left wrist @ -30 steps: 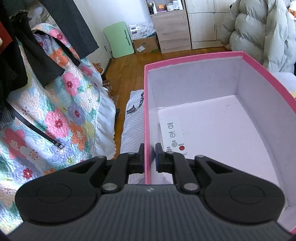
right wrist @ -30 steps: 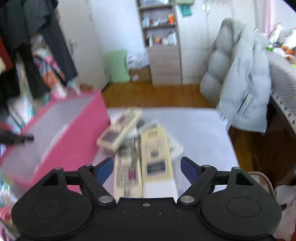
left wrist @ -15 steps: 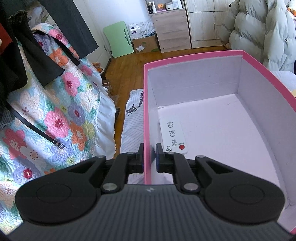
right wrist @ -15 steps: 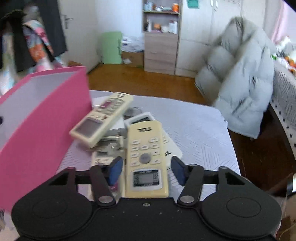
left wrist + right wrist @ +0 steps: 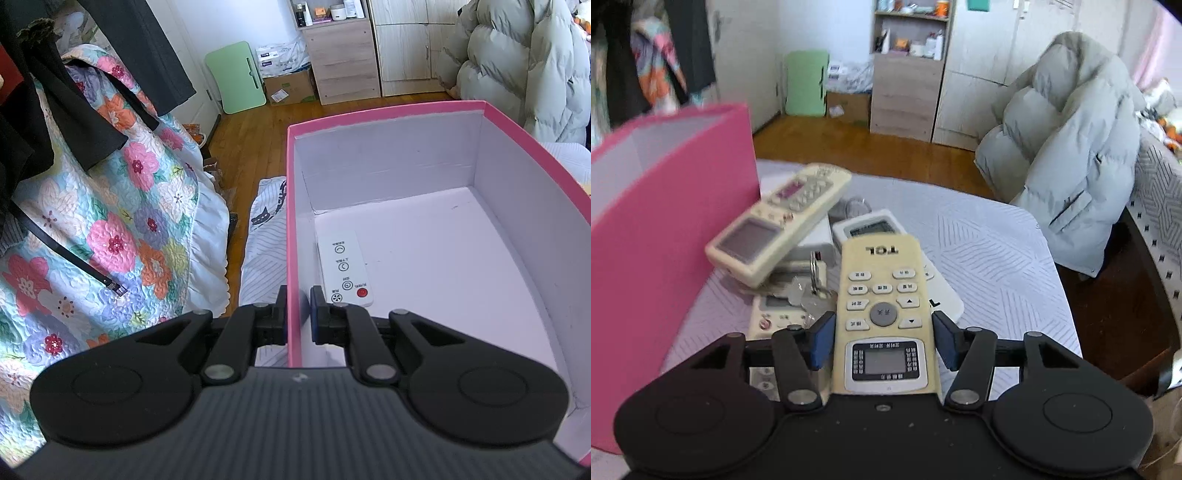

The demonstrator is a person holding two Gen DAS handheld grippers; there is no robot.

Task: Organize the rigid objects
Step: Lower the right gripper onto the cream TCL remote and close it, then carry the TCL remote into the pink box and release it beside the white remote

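My left gripper (image 5: pixel 298 314) pinches the pink box (image 5: pixel 384 117) wall; my right gripper (image 5: pixel 882 338) straddles the TCL remote (image 5: pixel 884 295).
Right fingers sit just off its sides, not clamping; the remote's near end hides behind the gripper body; a white fan remote (image 5: pixel 343 267) lies inside.

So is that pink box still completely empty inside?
No, a small white remote with a red button already lies on the floor of the pink box, near the wall that the left gripper clamps.
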